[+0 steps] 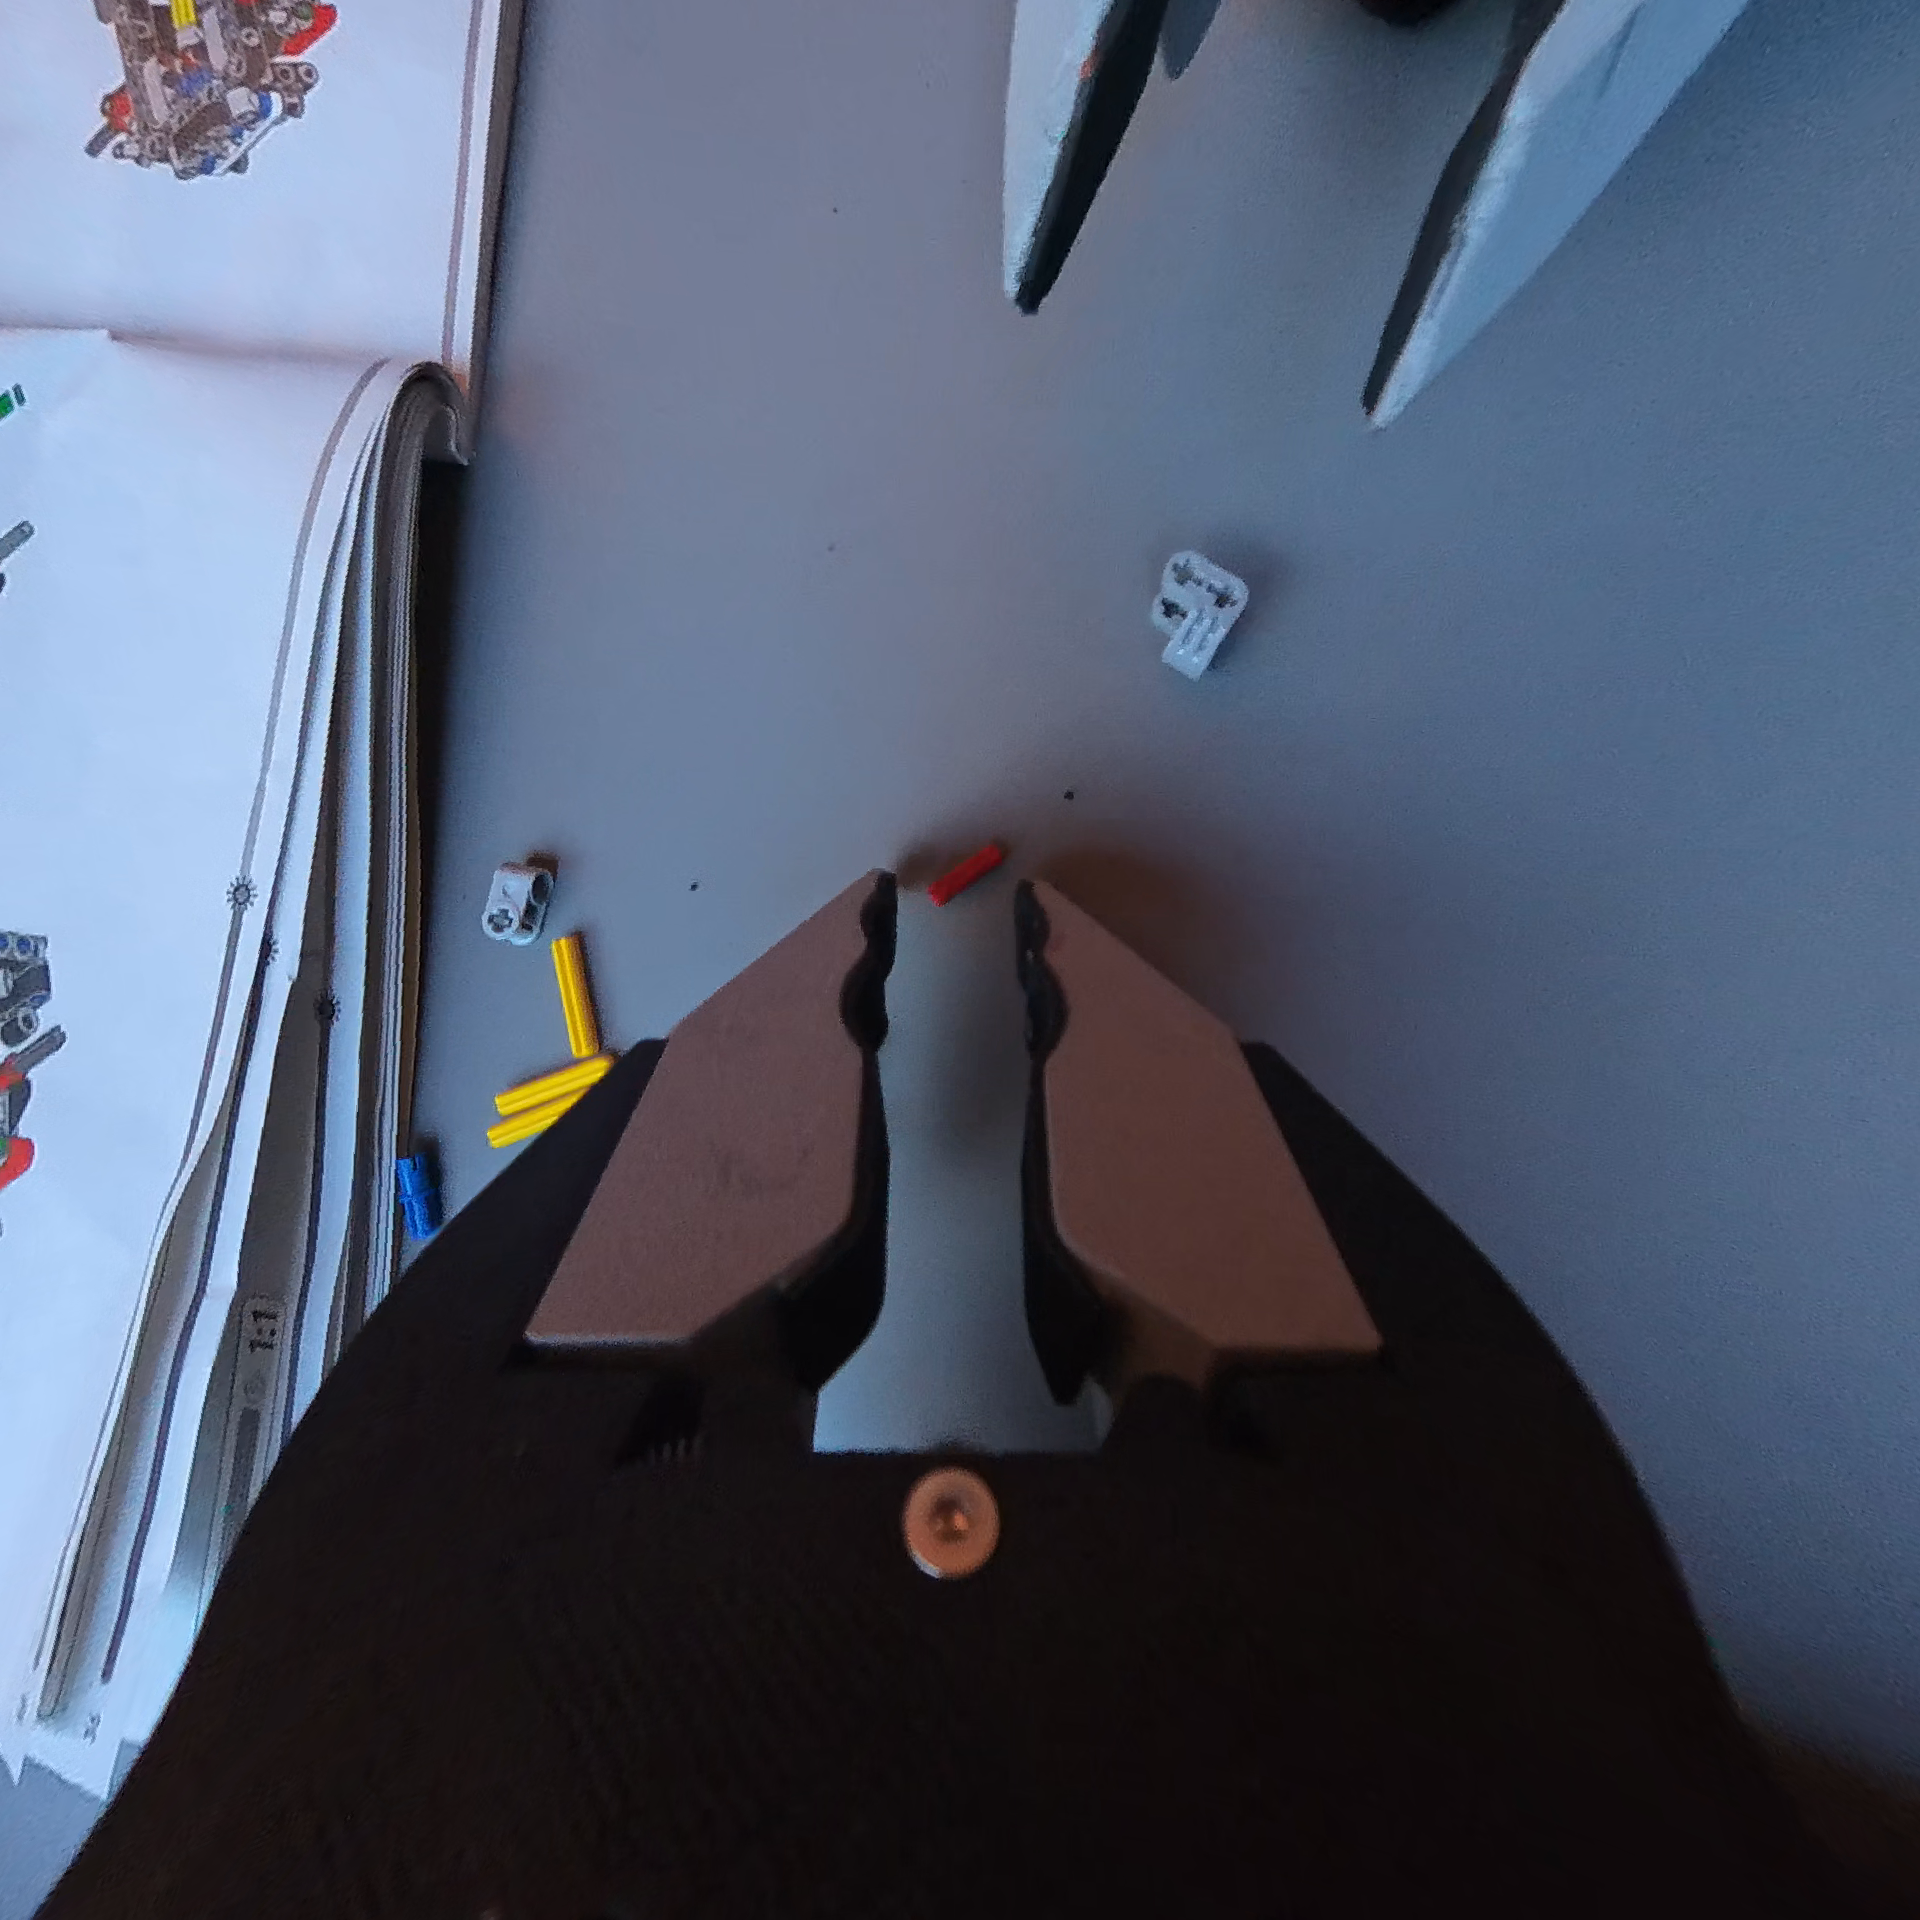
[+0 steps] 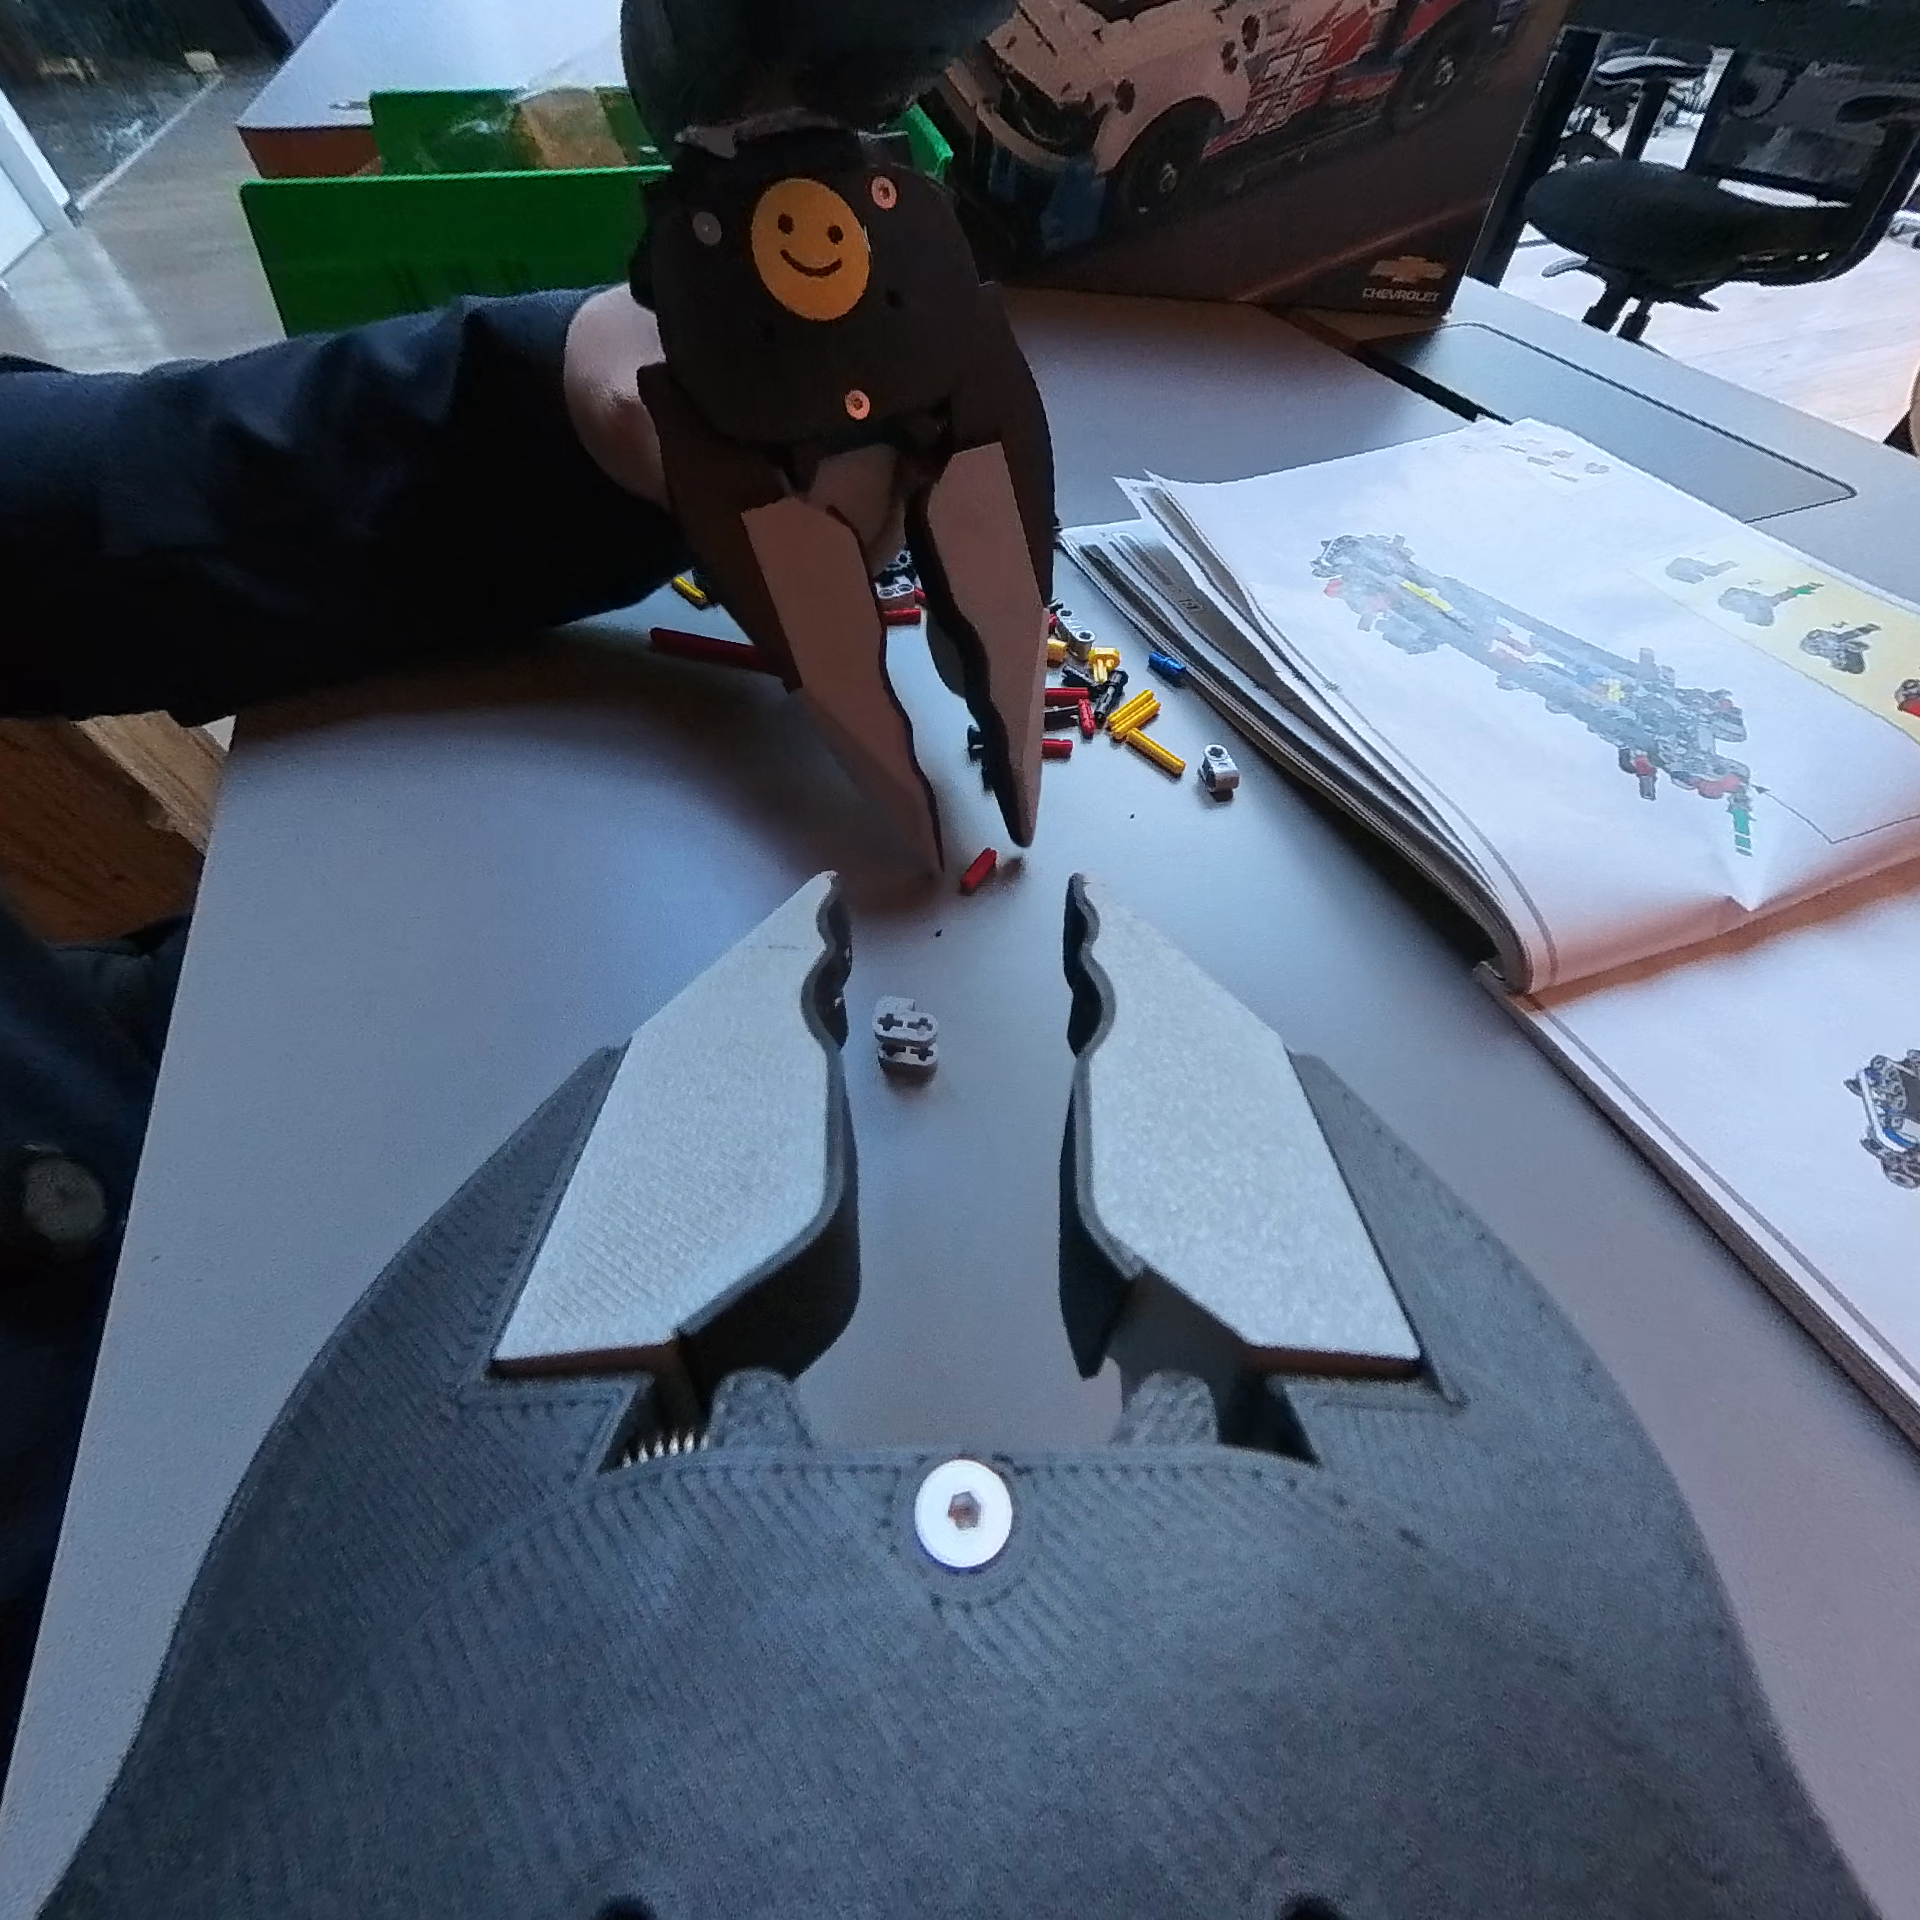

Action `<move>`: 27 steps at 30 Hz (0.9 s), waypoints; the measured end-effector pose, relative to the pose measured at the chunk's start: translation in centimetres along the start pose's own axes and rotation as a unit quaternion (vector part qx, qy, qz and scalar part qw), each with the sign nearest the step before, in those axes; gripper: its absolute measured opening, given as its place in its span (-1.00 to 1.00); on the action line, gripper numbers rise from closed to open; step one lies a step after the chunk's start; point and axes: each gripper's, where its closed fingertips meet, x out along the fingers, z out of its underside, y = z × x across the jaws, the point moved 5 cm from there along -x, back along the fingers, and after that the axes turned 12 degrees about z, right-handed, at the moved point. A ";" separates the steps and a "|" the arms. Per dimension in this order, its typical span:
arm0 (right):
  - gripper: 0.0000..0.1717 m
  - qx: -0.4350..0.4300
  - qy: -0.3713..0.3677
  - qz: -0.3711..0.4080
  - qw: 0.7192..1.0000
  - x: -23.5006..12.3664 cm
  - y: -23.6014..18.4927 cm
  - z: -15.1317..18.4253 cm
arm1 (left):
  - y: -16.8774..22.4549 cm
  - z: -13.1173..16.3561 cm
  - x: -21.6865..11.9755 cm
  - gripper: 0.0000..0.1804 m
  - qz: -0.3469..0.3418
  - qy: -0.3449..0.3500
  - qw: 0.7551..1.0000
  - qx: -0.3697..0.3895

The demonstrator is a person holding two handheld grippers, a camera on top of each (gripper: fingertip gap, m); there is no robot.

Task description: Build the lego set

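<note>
Red pin [image 2: 979, 871] lies on my grey table [image 2: 520, 987], between my left tongs' [image 2: 977, 852] narrowly parted tips, unclamped. Green bin [image 2: 447, 249] at rear: contents unclear. My right tongs [image 2: 951, 894] stand wider, straddling 1 grey connector [image 2: 907, 1032], untouched.
</note>
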 end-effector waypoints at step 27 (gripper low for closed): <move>-0.89 0.042 0.018 0.007 0.999 -0.2 0.4 -0.4 | 2.6 -6.3 -1.4 -0.98 -0.141 0.128 0.968 0.164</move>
